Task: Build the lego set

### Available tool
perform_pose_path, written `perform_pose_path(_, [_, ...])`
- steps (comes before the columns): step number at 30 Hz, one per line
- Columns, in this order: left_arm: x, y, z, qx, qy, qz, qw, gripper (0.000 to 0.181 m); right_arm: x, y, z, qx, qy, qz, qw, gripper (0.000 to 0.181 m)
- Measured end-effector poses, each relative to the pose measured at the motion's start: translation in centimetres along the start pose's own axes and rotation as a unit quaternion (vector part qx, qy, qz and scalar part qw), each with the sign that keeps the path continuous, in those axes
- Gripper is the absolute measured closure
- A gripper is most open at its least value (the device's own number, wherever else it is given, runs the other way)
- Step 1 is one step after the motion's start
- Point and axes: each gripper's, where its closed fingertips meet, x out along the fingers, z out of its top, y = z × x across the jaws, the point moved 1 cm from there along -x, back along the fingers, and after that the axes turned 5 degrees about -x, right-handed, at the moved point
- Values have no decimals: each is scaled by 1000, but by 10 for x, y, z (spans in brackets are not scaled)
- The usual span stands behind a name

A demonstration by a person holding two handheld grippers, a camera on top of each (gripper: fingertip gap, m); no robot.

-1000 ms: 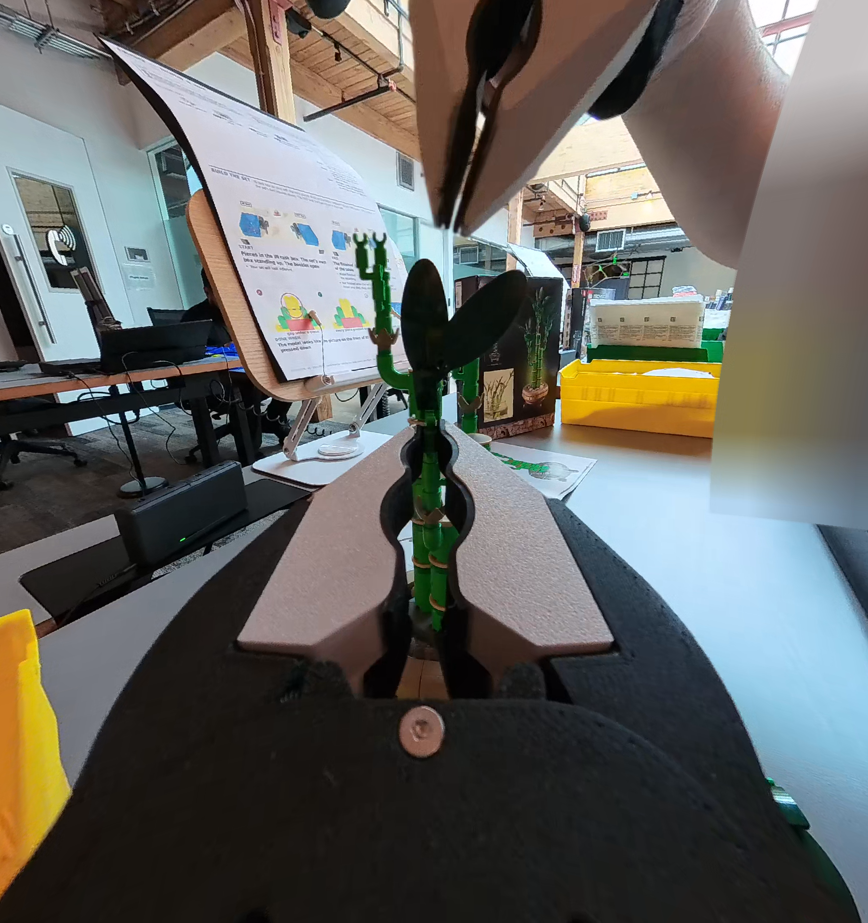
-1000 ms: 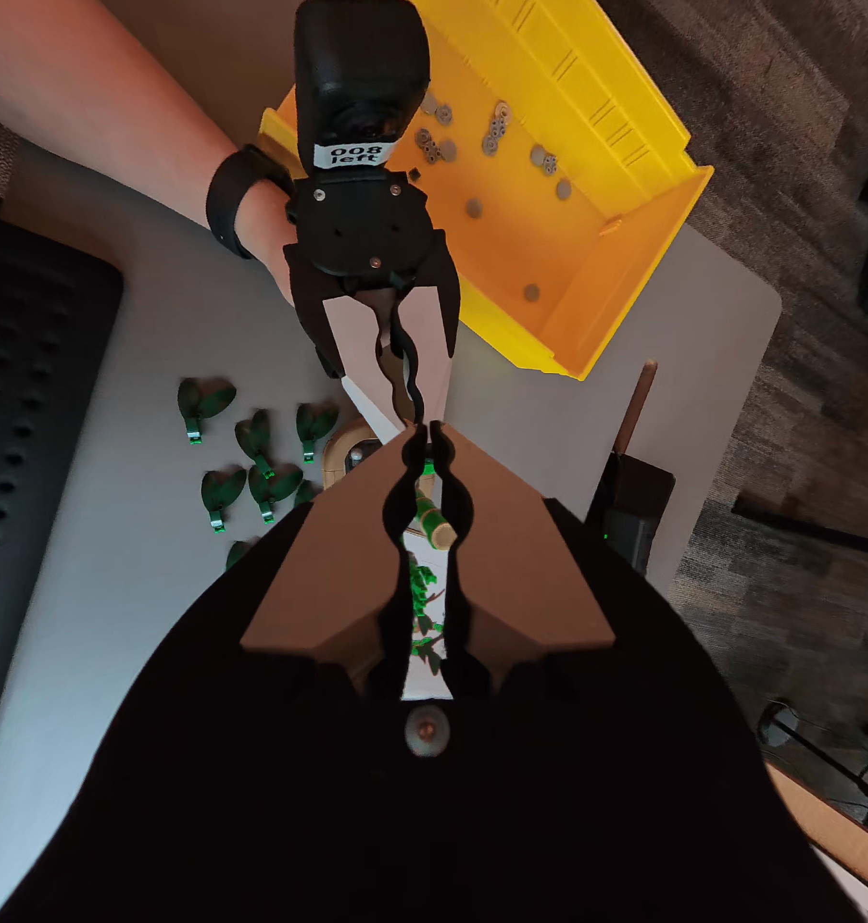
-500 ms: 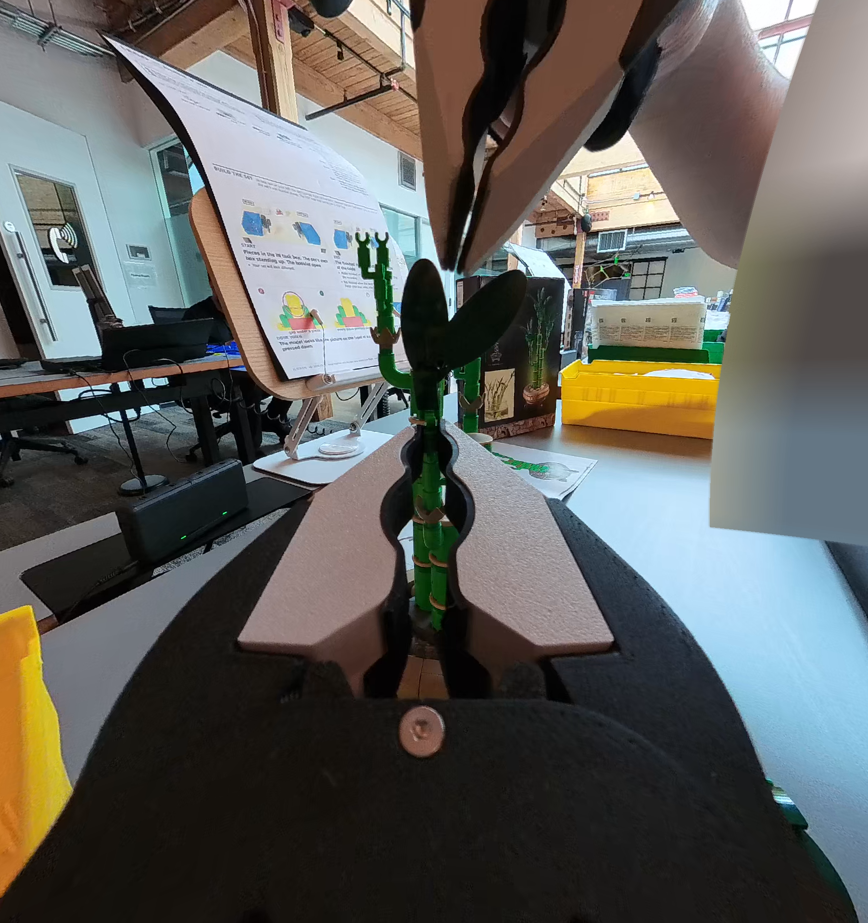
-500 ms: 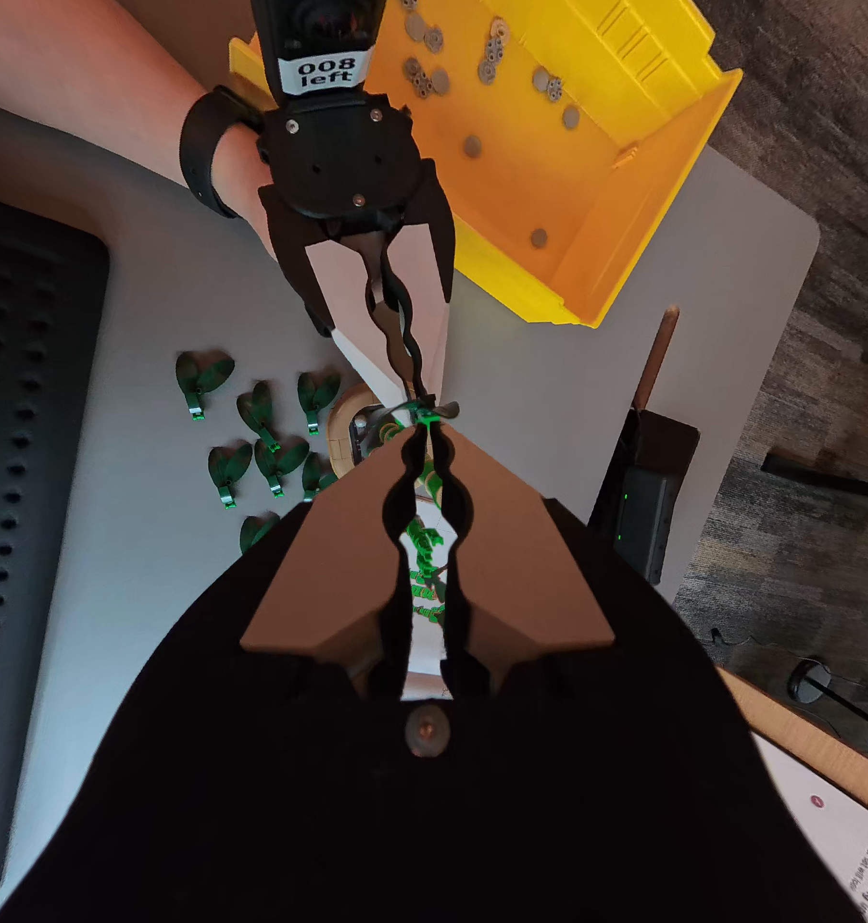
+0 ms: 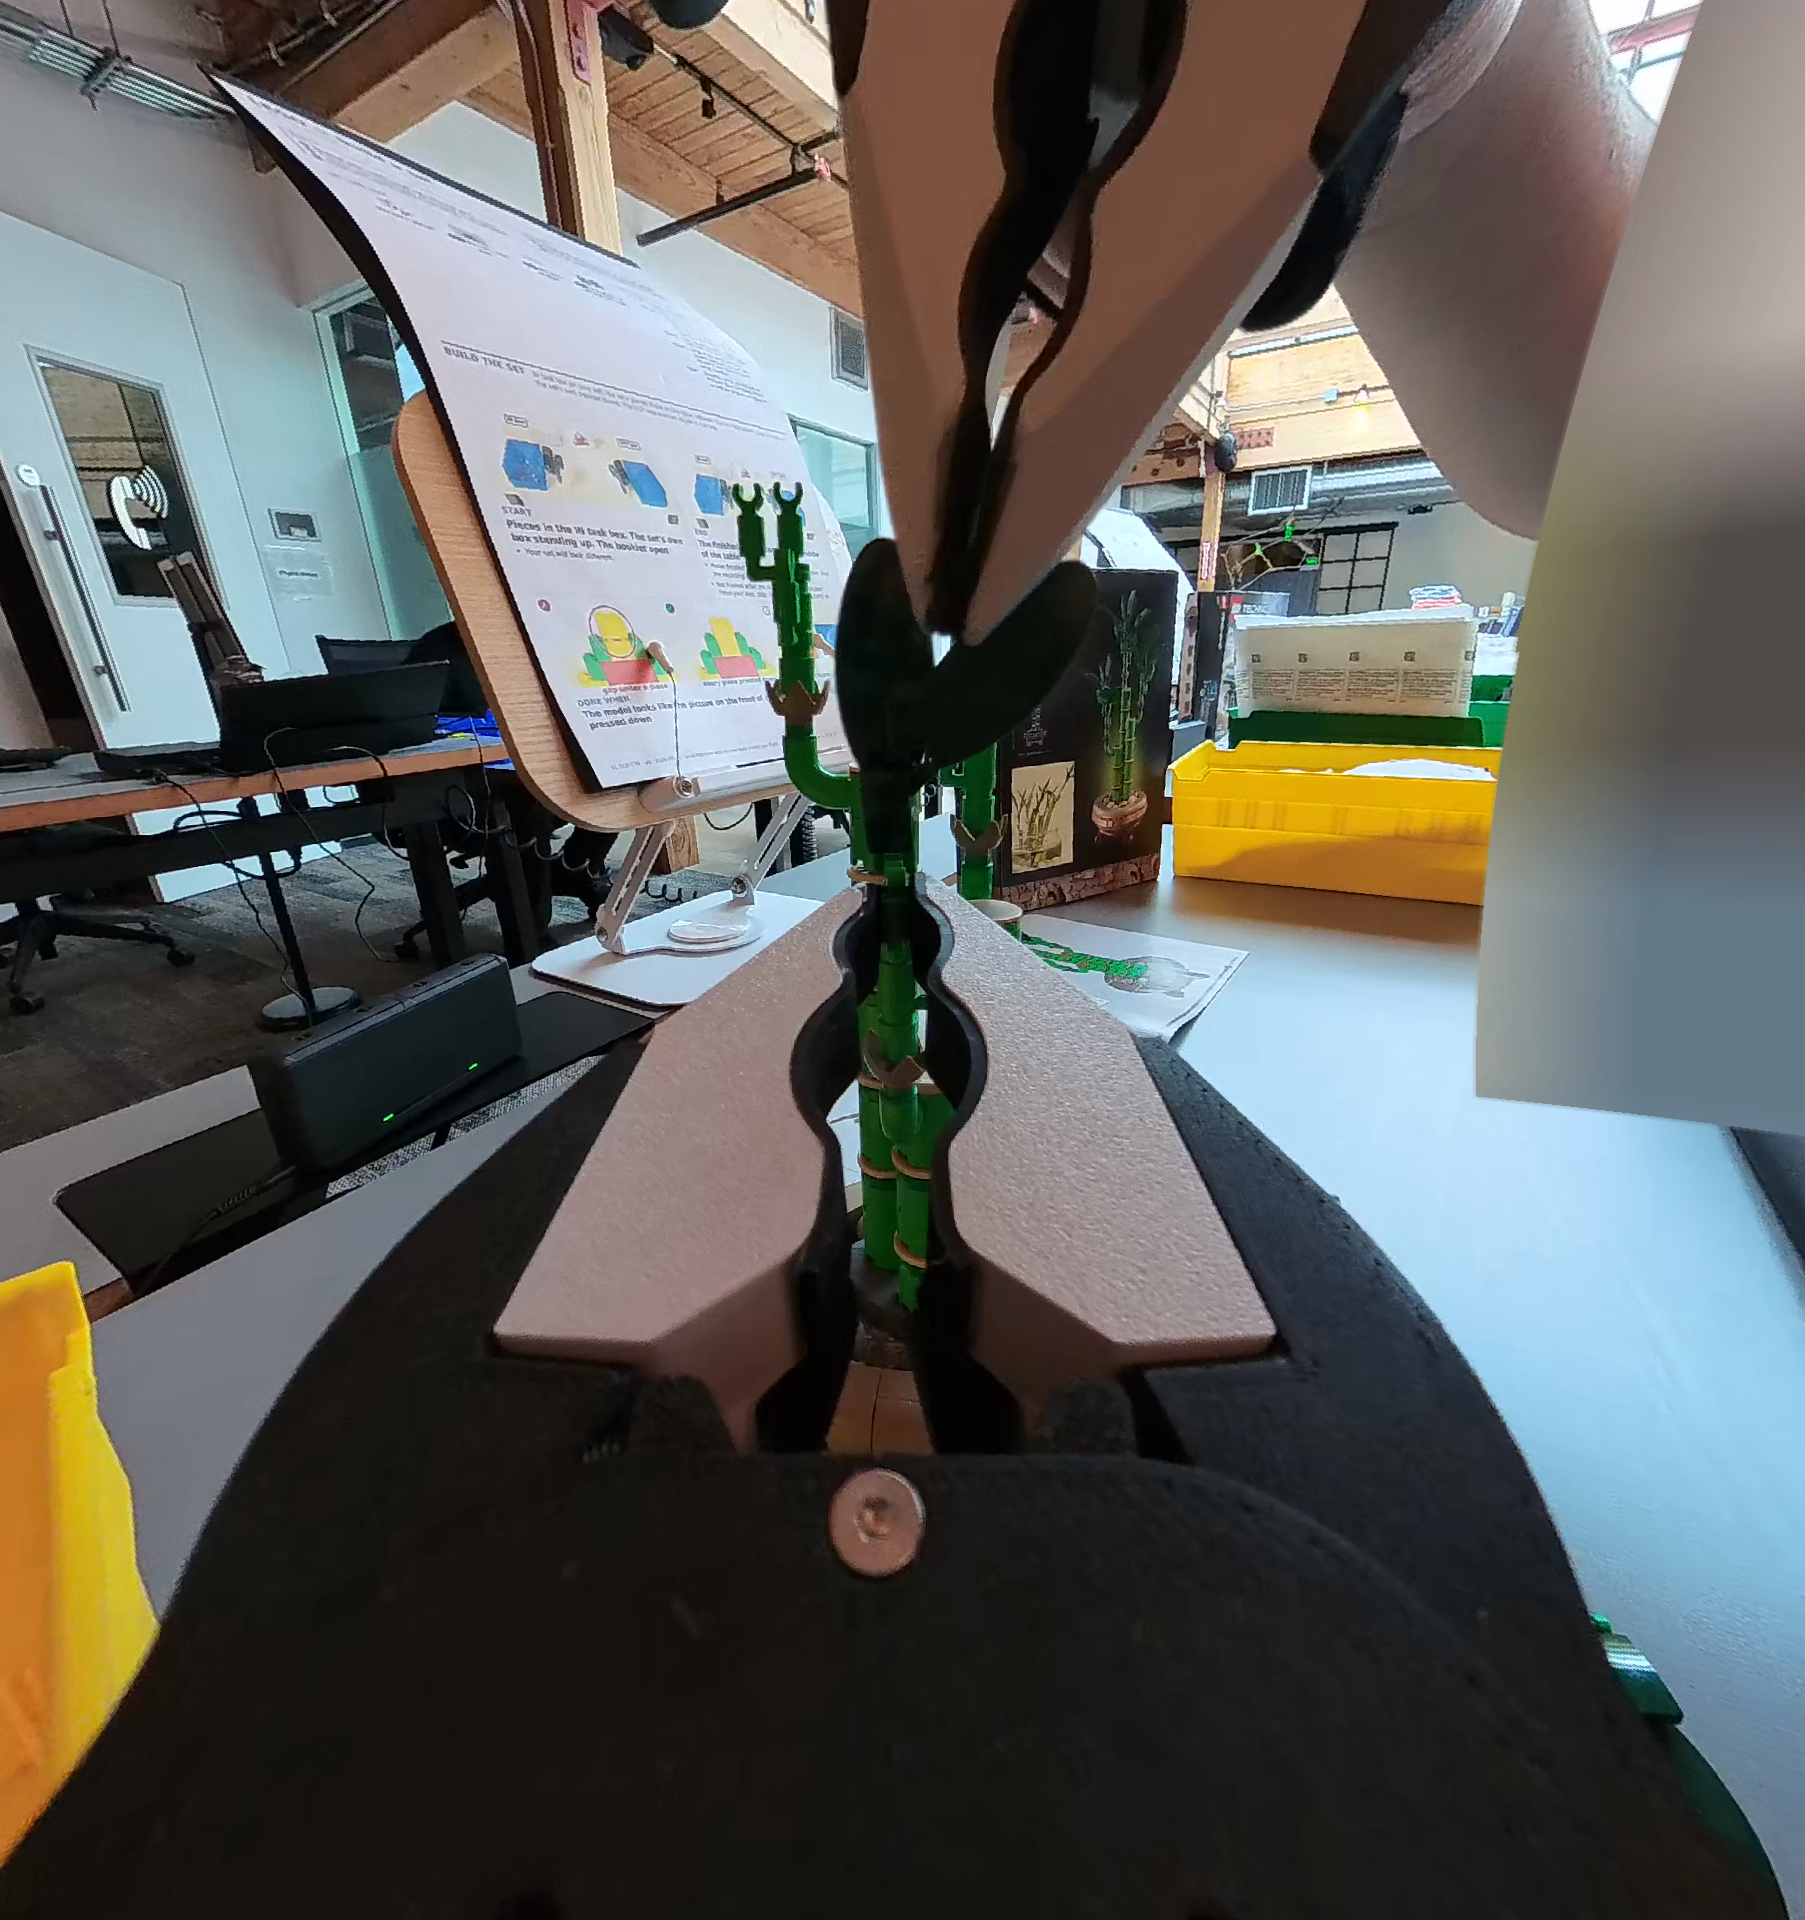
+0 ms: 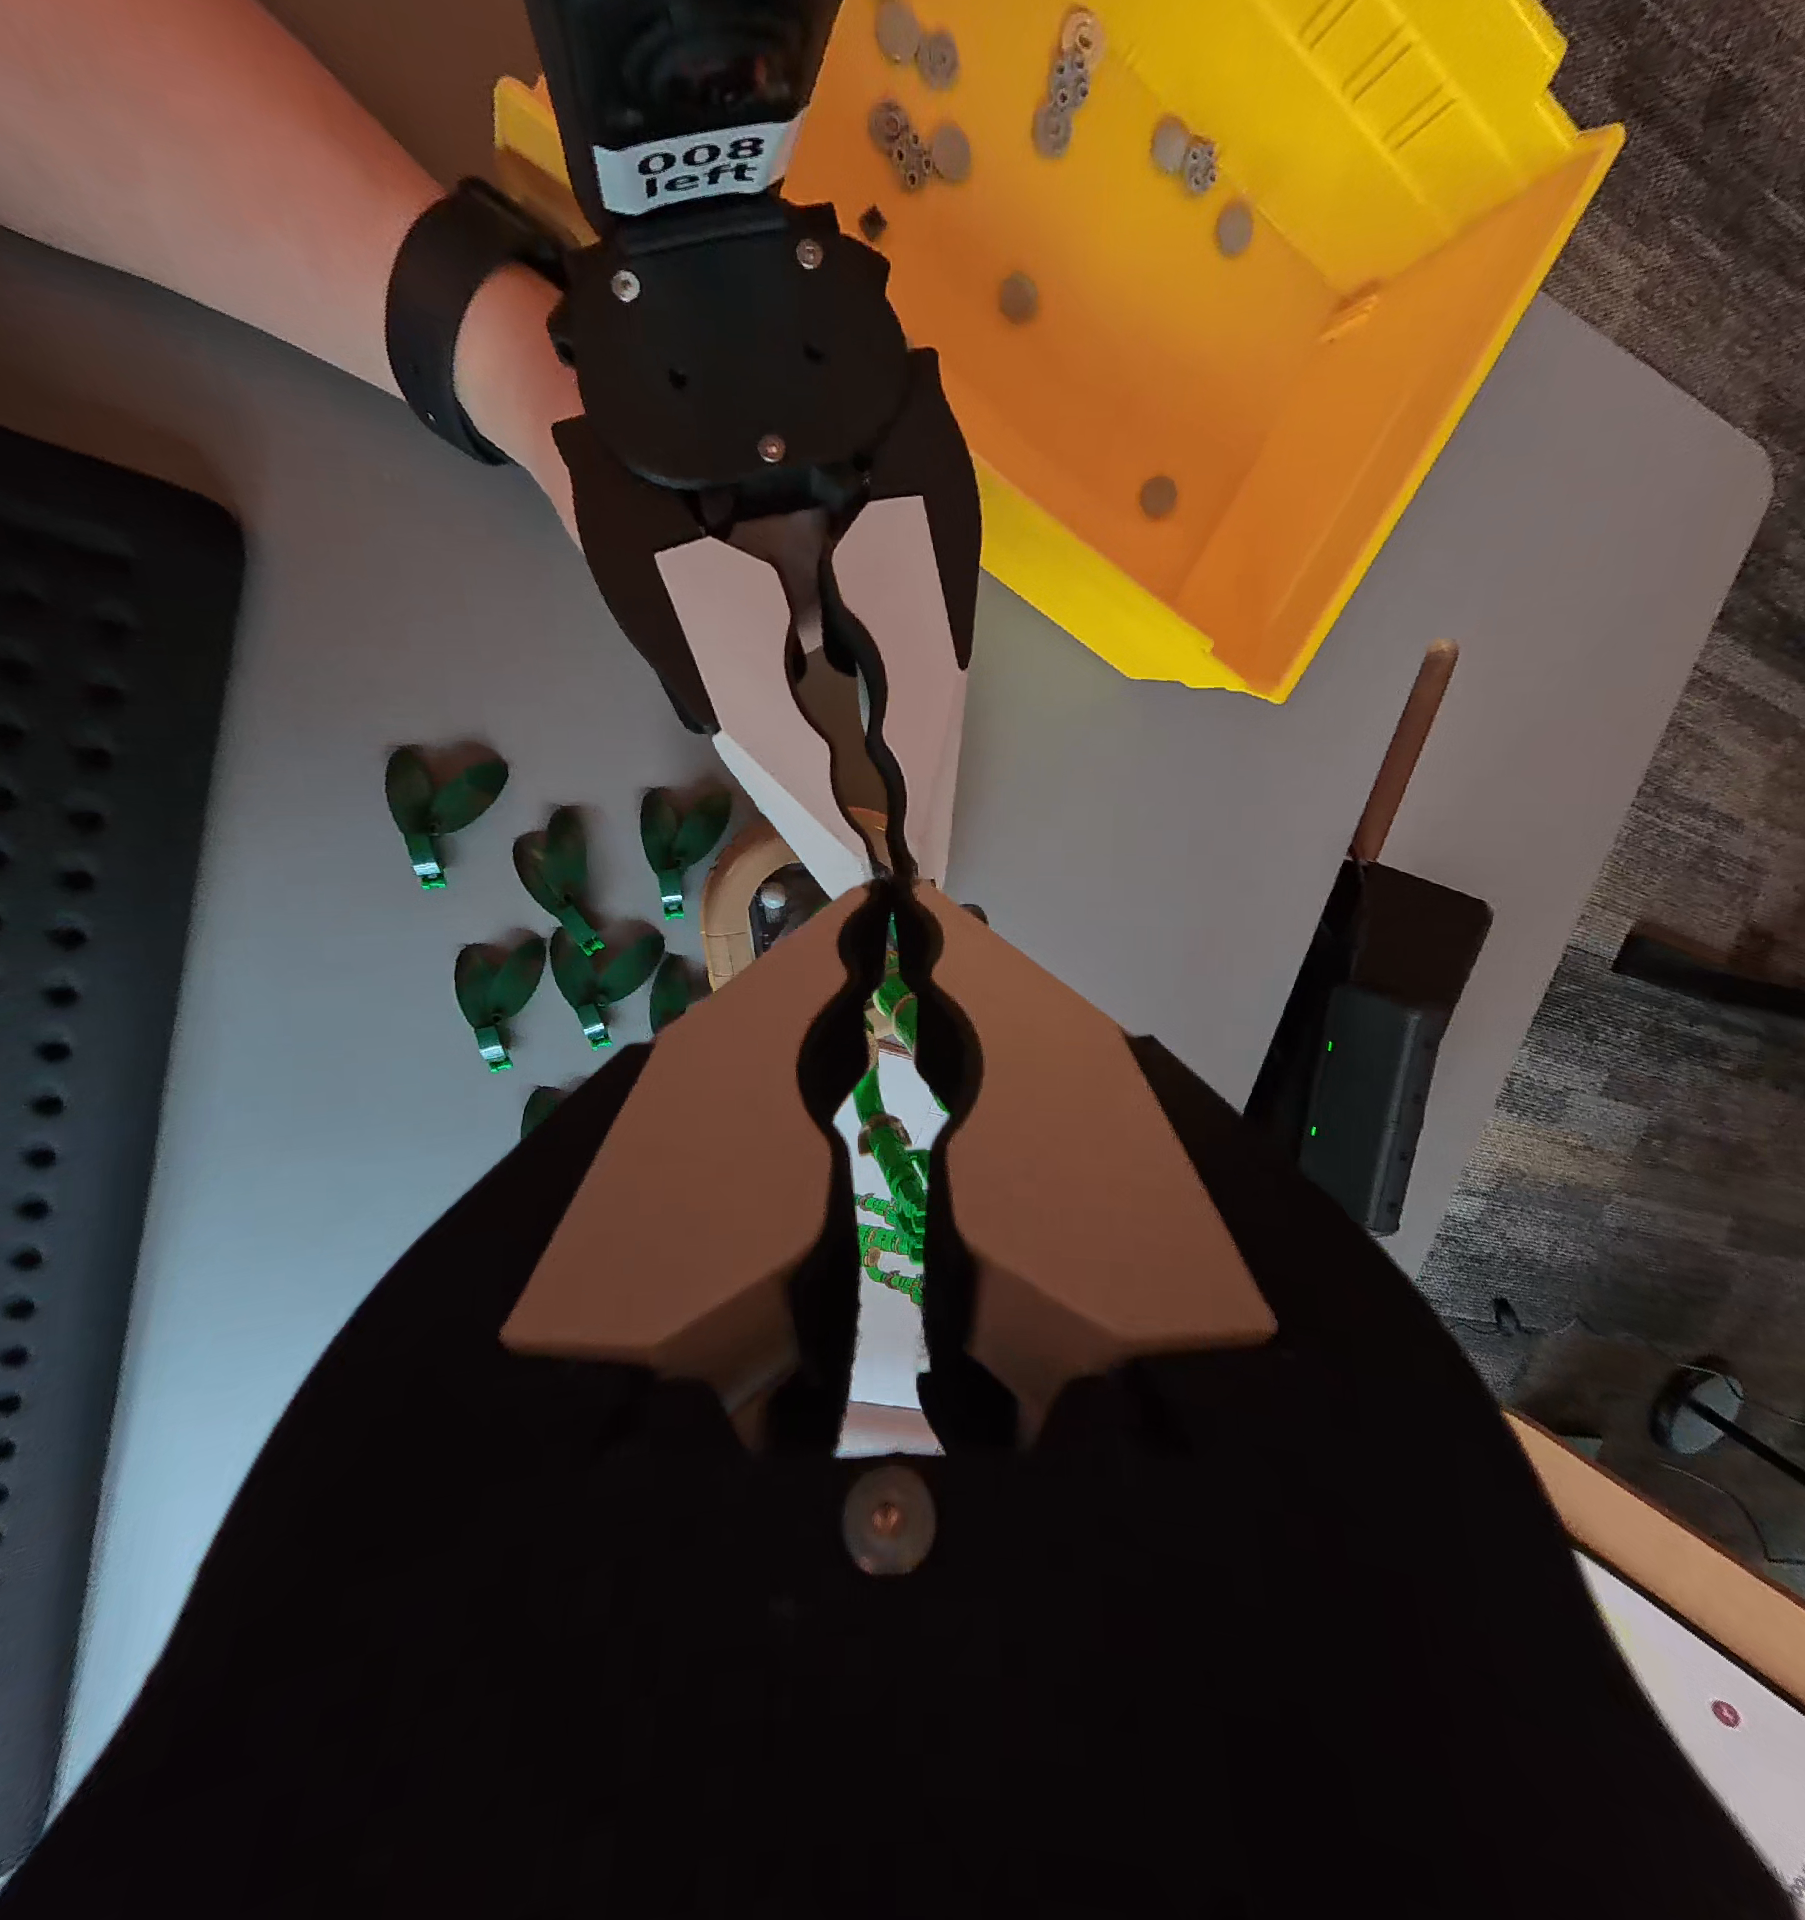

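A green lego bamboo plant stands in a tan pot (image 6: 732,914) on the grey table. My left gripper (image 5: 885,899) is shut on its nearer stalk (image 5: 893,1122), level with the table. That stalk carries a dark green leaf pair (image 5: 981,675) at its top. My right gripper (image 5: 955,621) comes down from above, jaws shut, with its tips touching the notch between the two leaves. In the right wrist view my right gripper (image 6: 890,896) meets the left gripper's fingertips (image 6: 919,821) over the pot. A taller stalk with a forked top (image 5: 789,623) stands just behind.
Several loose leaf pairs (image 6: 555,862) lie left of the pot. A yellow bin (image 6: 1397,447) with grey round pieces is beyond the left gripper. A black perforated mat (image 6: 46,935), a black box (image 6: 1376,1091), an instruction sheet on a stand (image 5: 617,582), the set's box (image 5: 1085,748) and another yellow bin (image 5: 1324,831) surround the area. About 5 cm separates my left fingertips from my right. About 12 cm separates my left fingertips from the tan pot (image 6: 732,914).
My right gripper has come down from above the plant until its shut tips touch the leaf pair. My left gripper has stayed shut on the stalk.
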Motion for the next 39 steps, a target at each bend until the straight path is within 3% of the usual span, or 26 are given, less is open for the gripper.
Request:
perform_pose_path(32, [0, 1, -4, -3, -2, -2, 1000, 179, -6, -3, -28, 25, 14, -8, 1000, 181])
perform_pose_path(39, [-2, 0, -4, -9, 0, -5, 1000, 178, -26, -14, -13, 29, -47, -46, 997, 181])
